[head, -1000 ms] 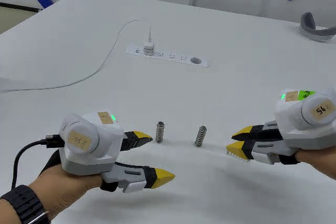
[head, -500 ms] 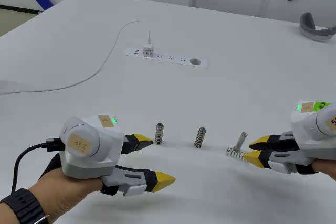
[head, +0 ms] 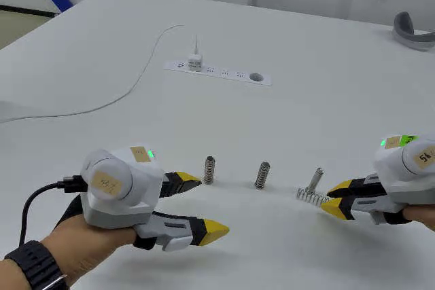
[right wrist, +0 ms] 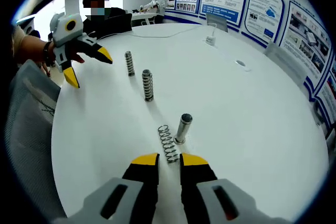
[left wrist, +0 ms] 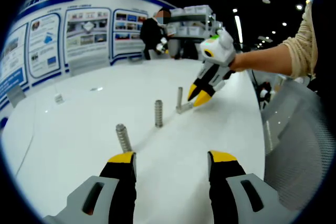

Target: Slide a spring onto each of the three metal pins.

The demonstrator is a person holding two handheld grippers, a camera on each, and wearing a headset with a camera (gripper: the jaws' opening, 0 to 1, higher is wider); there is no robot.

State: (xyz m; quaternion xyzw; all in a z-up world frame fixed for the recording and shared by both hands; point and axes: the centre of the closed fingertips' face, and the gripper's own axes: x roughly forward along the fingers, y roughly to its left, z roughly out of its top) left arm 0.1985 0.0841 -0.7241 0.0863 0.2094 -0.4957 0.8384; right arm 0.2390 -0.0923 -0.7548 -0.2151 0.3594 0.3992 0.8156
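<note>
- Two of three look done: left pin [head: 209,169] & mid pin [head: 262,175] stand upright w/ springs on them, in a row across the desk [head: 306,113].
- Third pin [head: 314,180] is bare, upright at the right end of the row. The loose spring [head: 311,197] lies flat on the desk at its foot; touching or just beside, can't tell.
- Right hand-held gripper [head: 333,198] sits low at the spring's outer end, jaws w/ only a narrow gap. Its own view puts the spring's end right at that gap, but I can't tell whether it's pinched or just lying there. My guess: it's down low to take the spring by one end, so the free end can go over the pin top.
- Left hand-held gripper [head: 207,203] is wide open, holding nothing, just short of the left pin. Prob. idle, kept clear of the right side's work.
- Room: plenty of bare desk round the row. Power strip [head: 217,73] & cable [head: 122,96] are well behind, no obstacle. Above the third pin looks free.
- Watch-outs: mid pin is near the third, so a leftward sweep by the right gripper could knock it. The spring needs tipping from flat to upright before it'll slide on.
</note>
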